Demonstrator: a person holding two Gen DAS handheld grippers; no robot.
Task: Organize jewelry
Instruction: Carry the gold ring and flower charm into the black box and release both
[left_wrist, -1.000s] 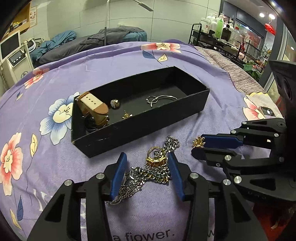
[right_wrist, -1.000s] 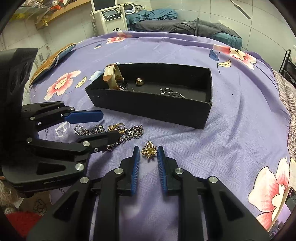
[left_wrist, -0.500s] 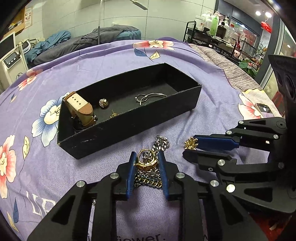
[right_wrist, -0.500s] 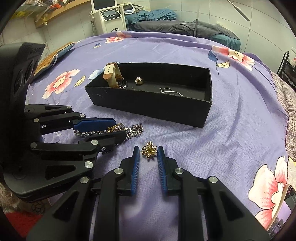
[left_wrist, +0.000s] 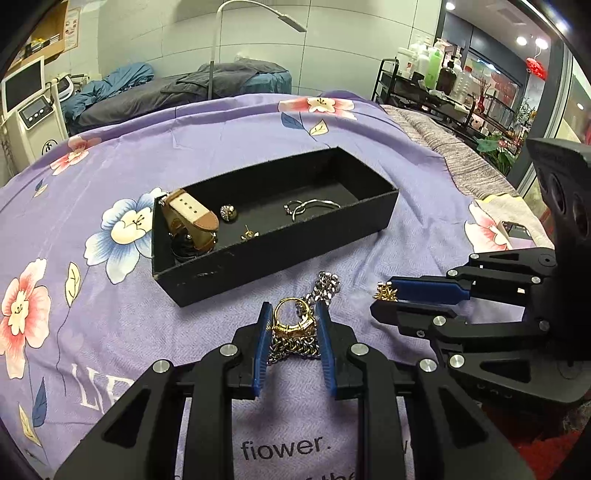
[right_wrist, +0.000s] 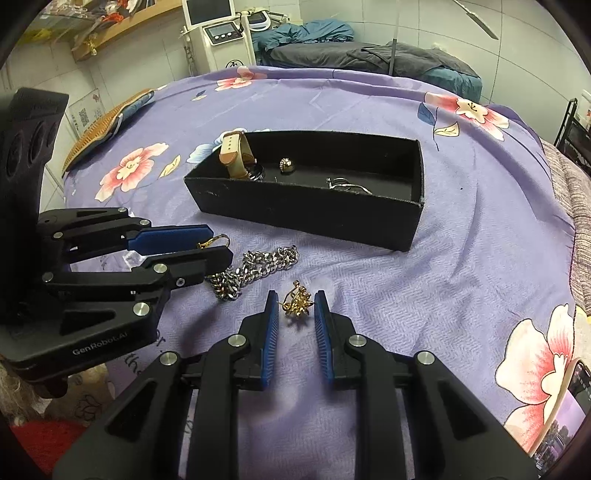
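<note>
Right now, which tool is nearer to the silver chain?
Left. The left tool is closed around the gold ring and the silver chain beneath it; the right tool stands beside, around the gold flower earring.

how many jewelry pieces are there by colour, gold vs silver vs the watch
Gold: 4 (gold ring, flower earring, stud earring, ball bead)
Silver: 2 (chunky chain, thin silver piece)
Watch with tan strap: 1
Total: 7

Purple floral bedspread (right_wrist: 480, 258); on it: black box (right_wrist: 306, 214), silver chain (right_wrist: 258, 262), gold brooch (right_wrist: 297, 304).
</note>
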